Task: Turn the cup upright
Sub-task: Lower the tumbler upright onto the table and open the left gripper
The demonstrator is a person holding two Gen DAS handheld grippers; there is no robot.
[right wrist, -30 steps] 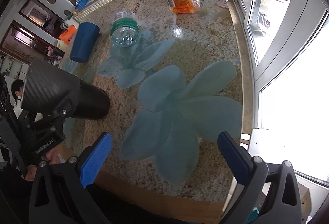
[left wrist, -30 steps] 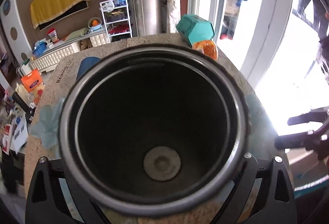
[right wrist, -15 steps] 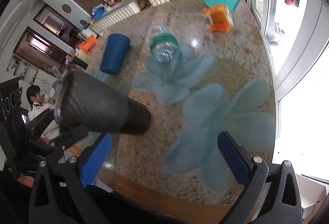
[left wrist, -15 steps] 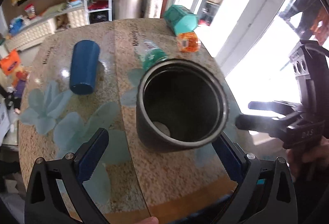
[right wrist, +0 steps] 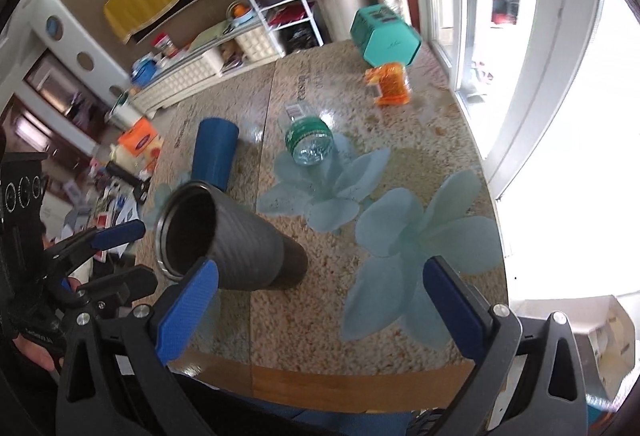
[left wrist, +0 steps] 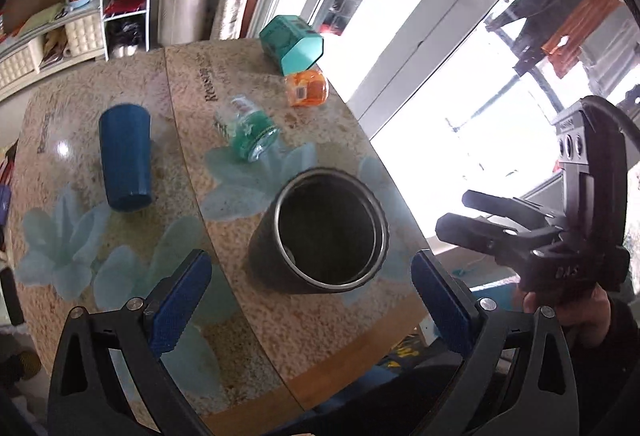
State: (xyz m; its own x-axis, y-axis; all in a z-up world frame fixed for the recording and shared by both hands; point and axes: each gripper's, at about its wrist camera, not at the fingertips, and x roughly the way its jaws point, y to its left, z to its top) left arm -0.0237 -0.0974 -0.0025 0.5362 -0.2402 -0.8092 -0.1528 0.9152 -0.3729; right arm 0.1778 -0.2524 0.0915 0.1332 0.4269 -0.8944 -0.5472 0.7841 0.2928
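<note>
A dark carbon-pattern tumbler (left wrist: pixel 316 236) stands upright on the granite table (left wrist: pixel 304 324), open mouth up, near the front edge. It also shows in the right wrist view (right wrist: pixel 240 240). My left gripper (left wrist: pixel 308 304) is open and empty, drawn back just short of the tumbler. My right gripper (right wrist: pixel 316 308) is open and empty, above the table's front edge to the tumbler's right. A blue cup (left wrist: pixel 126 160) lies on its side at the left; it also shows in the right wrist view (right wrist: pixel 214 152).
A clear bottle with a green label (left wrist: pixel 250 134) lies on its side mid-table. An orange container (left wrist: pixel 306 88) and a teal hexagonal box (left wrist: pixel 292 44) sit at the far right by the window. The table edge runs close in front.
My left gripper let go of the tumbler, opened, and pulled back and up. The tumbler now stands free on the table. My right gripper lifted slightly.
</note>
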